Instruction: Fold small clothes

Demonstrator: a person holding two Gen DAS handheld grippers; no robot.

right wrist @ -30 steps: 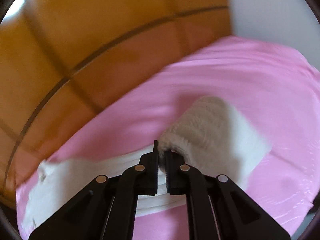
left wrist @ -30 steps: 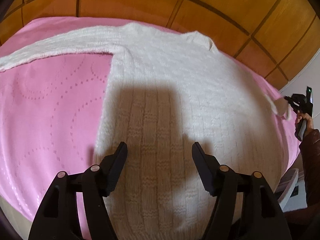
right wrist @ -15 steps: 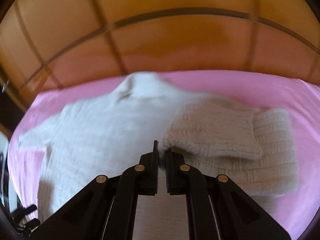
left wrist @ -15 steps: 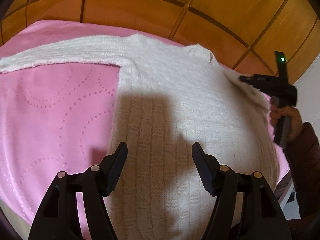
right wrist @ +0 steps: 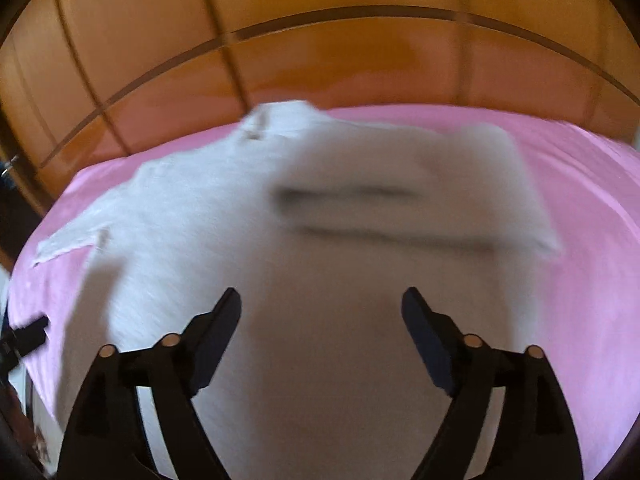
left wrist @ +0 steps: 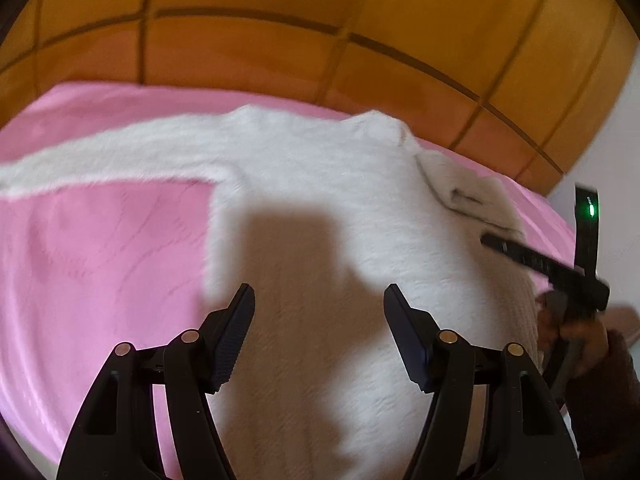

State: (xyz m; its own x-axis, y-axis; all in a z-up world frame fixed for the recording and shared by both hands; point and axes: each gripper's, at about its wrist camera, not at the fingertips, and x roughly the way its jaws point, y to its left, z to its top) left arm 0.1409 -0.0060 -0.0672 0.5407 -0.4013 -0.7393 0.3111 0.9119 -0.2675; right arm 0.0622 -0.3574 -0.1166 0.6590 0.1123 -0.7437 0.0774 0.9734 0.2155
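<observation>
The right hand-held gripper (right wrist: 321, 312) hovers over the body of the white knitted sweater (left wrist: 320, 208) with its jaws opening and nothing between them; the folded-in sleeve (right wrist: 420, 184) lies loose on the knit just beyond its fingertips. The left hand-held gripper (left wrist: 319, 308) hangs above the lower part of the sweater with its jaws apart and empty, touching nothing.

The sweater lies flat on a pink blanket (left wrist: 100, 280) spread over a bed, with a panelled wooden headboard (left wrist: 280, 40) behind it. Its collar points toward the headboard.

By the look of things, the folding is at an early stage. One sleeve, on the right, is doubled over onto the chest and released. The other sleeve (left wrist: 120, 156) stretches straight out to the left across the blanket, not yet folded. The body is at full length, so the hem has not been brought up either. What seems to be left: fold the left sleeve in, then fold the body over on itself. The right wrist view is smeared by motion, so how neatly the folded sleeve sits cannot be judged; it appears to lie across the upper chest.

The count:
- one sweater, the only garment in view
- two sleeves, one folded and one outstretched
- one blanket
- two hand-held grippers, each with two fingers
- one of the person's hands (left wrist: 576, 332) in view, in a dark sleeve, holding the right one
</observation>
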